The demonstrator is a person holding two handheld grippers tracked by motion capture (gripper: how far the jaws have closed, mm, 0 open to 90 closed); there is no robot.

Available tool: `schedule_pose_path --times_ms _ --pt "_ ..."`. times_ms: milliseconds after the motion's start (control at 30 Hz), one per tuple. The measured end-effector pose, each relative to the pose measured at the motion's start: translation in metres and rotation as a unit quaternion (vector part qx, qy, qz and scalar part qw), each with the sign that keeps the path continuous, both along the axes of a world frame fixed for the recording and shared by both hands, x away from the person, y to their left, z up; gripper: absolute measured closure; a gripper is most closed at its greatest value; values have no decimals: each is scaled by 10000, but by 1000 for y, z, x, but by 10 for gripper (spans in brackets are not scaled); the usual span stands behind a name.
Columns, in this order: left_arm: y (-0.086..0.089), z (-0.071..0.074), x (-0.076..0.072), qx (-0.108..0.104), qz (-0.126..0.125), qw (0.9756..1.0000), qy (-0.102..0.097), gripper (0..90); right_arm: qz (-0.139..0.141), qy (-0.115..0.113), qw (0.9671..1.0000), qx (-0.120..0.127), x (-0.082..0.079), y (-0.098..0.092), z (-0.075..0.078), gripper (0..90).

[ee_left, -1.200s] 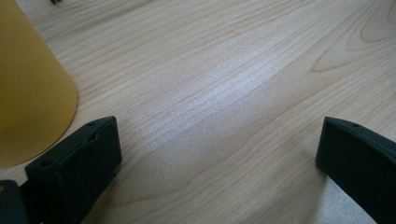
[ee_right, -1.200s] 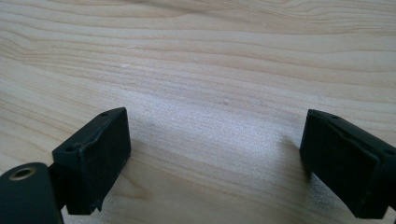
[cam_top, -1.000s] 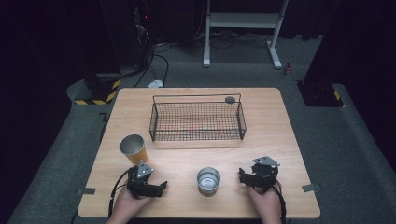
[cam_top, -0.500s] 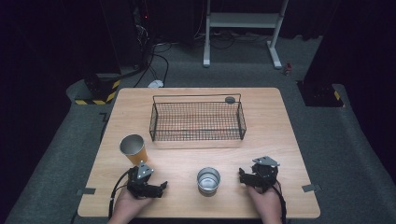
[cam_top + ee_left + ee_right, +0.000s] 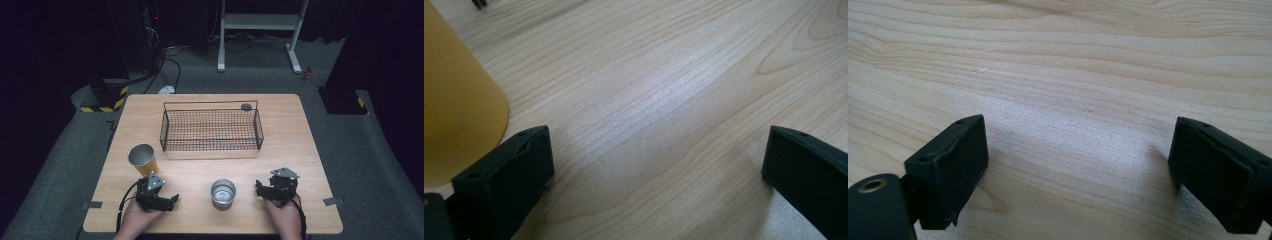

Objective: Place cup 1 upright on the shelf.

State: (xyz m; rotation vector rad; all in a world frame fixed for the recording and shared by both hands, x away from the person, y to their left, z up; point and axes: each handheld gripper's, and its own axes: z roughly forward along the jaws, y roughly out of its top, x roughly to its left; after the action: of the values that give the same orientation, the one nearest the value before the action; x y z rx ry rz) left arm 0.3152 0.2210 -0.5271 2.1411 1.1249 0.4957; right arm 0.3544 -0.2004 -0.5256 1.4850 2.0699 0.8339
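My left gripper [image 5: 167, 200] lies low over the near left of the wooden table [image 5: 300, 145], held by a hand, jaws wide apart with only bare wood between them [image 5: 656, 165]. A yellow cup [image 5: 142, 159] stands upright just behind it, and its yellow wall [image 5: 459, 100] sits close beside one jaw in the left gripper view. My right gripper [image 5: 261, 190] rests at the near right, open, over bare wood [image 5: 1078, 165]. Between the two grippers stands an upright silver metal cup [image 5: 223, 193], apart from both.
A black wire basket [image 5: 210, 131] sits across the middle back of the table, with a small dark round object [image 5: 246, 106] at its far right rim. Grey carpet, cables and a white stand's legs lie beyond the table.
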Motion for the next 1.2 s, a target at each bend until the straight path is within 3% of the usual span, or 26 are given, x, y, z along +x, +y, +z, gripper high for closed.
schedule_pose_path --times_ms 133,300,633,967,1200 --pt "4 3 -2 -64 -80 9999 -97 7 1 -1 10000 0 0 0 0 89" --pt "14 7 -5 -313 -73 9994 -152 8 0 0 10000 0 0 0 0 89" --pt "28 11 -5 -521 -10 9986 -102 12 0 0 10000 1 0 0 0 89" --pt "56 16 -12 -847 381 9955 -200 13 1 1 10000 1 0 0 0 89" --pt "67 18 -15 -778 657 9938 -450 12 1 23 10000 16 0 0 0 88"
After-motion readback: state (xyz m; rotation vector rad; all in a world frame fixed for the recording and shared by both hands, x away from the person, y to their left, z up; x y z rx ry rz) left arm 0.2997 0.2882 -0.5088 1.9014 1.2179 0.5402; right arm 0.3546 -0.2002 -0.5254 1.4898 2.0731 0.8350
